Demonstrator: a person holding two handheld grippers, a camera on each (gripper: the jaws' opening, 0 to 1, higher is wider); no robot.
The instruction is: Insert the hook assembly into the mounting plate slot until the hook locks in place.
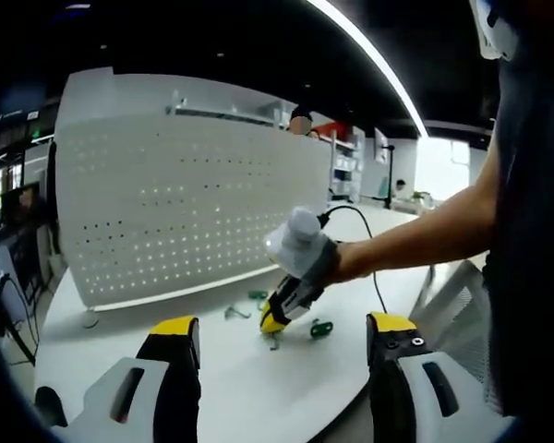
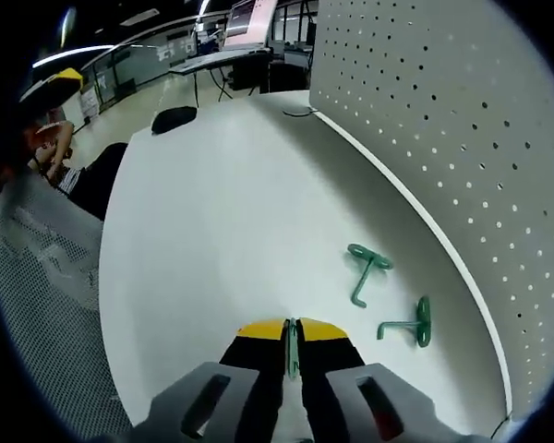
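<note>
Right hand-held gripper [image 2: 293,346] pinches one green hook [image 2: 293,349] tight over the white table [image 2: 212,203], two more hooks [image 2: 367,270] lie at 2 o'clock near the pegboard [image 2: 462,120], and left hand-held gripper [image 1: 282,334] is spread wide.

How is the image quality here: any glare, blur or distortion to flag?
Left gripper view: fisheye bends the pegboard and table edge; a ceiling light strip blows out; the right tongs look slightly soft. Right gripper view: even lighting, faint shadows; both loose green hooks are sharp; the pegboard curves strongly.
</note>
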